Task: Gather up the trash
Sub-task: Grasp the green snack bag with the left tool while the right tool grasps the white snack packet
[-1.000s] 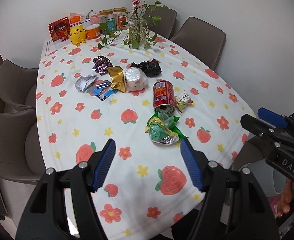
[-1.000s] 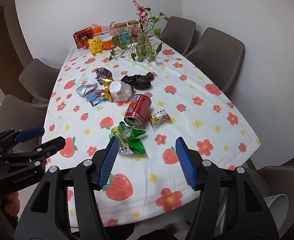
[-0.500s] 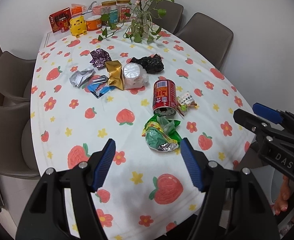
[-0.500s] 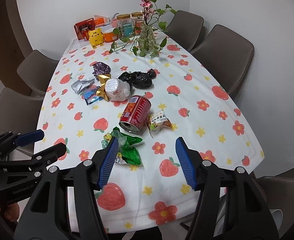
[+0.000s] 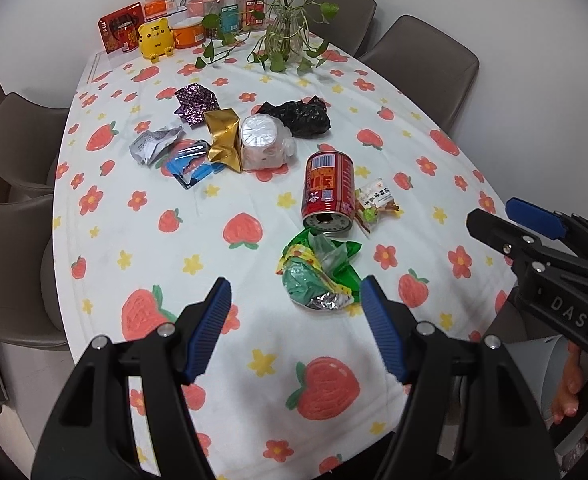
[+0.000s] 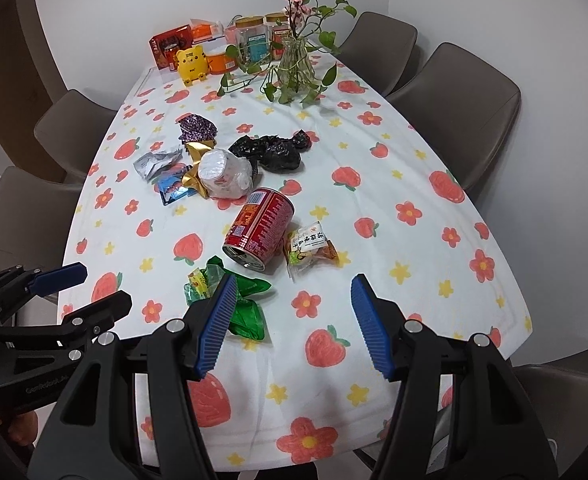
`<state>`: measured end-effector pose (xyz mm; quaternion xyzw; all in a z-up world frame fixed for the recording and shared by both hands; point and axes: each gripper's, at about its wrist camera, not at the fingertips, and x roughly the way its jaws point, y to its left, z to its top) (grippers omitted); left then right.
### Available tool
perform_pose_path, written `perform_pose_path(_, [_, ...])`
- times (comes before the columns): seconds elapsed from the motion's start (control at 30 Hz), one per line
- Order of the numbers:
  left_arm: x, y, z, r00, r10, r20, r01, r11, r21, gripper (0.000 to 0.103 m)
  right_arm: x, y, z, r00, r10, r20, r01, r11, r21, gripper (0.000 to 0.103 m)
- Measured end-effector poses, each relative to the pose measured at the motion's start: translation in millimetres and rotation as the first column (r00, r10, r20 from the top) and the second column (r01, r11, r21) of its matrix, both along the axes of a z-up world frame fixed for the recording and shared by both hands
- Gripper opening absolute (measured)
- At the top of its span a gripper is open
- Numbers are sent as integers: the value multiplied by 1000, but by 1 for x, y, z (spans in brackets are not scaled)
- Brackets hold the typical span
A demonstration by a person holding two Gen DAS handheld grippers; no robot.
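A: What had changed over the last second?

B: Both cameras had closed in on the desk [image 5: 105, 216]; the litter filled more of each view. Nothing had been picked up, so I'd judge the collecting hadn't begun.

A: And the tools?

B: The left hand-held gripper [image 5: 294, 320] hung released, jaws wide and empty, with the green wrapper [image 5: 320, 270] just past its right finger at about 1 o'clock. The right hand-held gripper [image 6: 291, 314] was equally spread and empty, that wrapper [image 6: 229, 296] partly behind its left finger.

A: Where did the rest lie?

B: The red can [image 5: 328, 194] lay on its side beyond the wrapper, a small snack packet [image 5: 376, 202] touching it at 3 o'clock. Farther off at 11 o'clock sat the clustered wrappers and black bag [image 5: 300, 118].

A: Room to move?

B: The desk's near rim was bare cloth; chairs [image 6: 454, 112] lined both long sides.
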<state>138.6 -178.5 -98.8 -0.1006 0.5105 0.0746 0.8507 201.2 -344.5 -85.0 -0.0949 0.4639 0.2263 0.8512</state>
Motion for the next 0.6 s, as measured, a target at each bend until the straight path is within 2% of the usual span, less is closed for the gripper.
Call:
perform_pose_path(0.33, [30, 0, -35, 998, -9, -58, 9, 1000, -2, 68, 38, 7, -40, 999, 11, -45, -12, 1000, -23, 58])
perform_pose_path(0.6, [57, 2, -85, 993, -20, -116, 17, 1000, -25, 67, 70, 18, -90, 998, 40, -54, -44, 997, -69, 65])
